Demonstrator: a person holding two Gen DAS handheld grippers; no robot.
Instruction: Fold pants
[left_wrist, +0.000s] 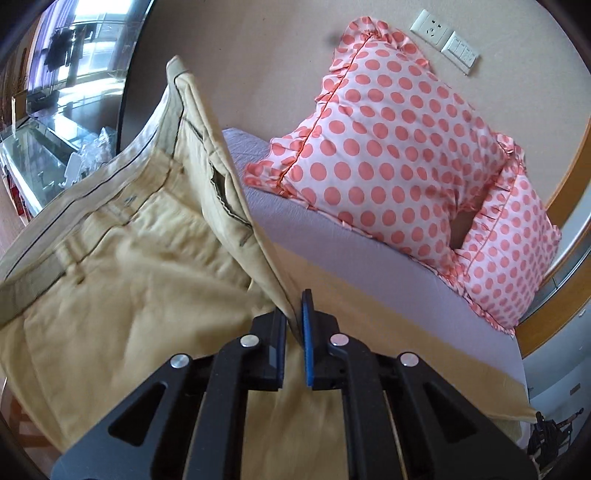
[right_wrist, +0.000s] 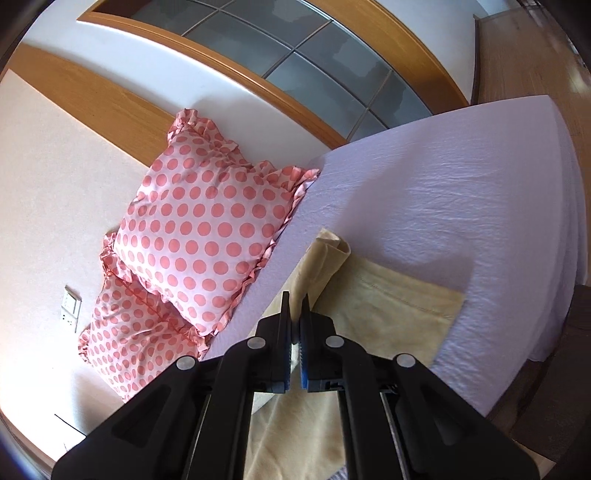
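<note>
Beige pants (left_wrist: 122, 266) hang lifted in the left wrist view, waistband and a pocket slit facing the camera. My left gripper (left_wrist: 295, 314) is shut on a fold of the pants' edge near the waist. In the right wrist view the pants' legs (right_wrist: 388, 295) lie on the lavender bed sheet (right_wrist: 461, 192), with the hem end bunched at the far side. My right gripper (right_wrist: 294, 314) is shut on the fabric edge of a leg, lifting it a little off the bed.
Two pink polka-dot pillows (left_wrist: 388, 147) lean against the wall at the head of the bed; they also show in the right wrist view (right_wrist: 199, 229). A wall socket (left_wrist: 430, 27) is above them. A glass cabinet (left_wrist: 48, 147) stands left of the bed. A wood-framed glass panel (right_wrist: 314, 66) is behind.
</note>
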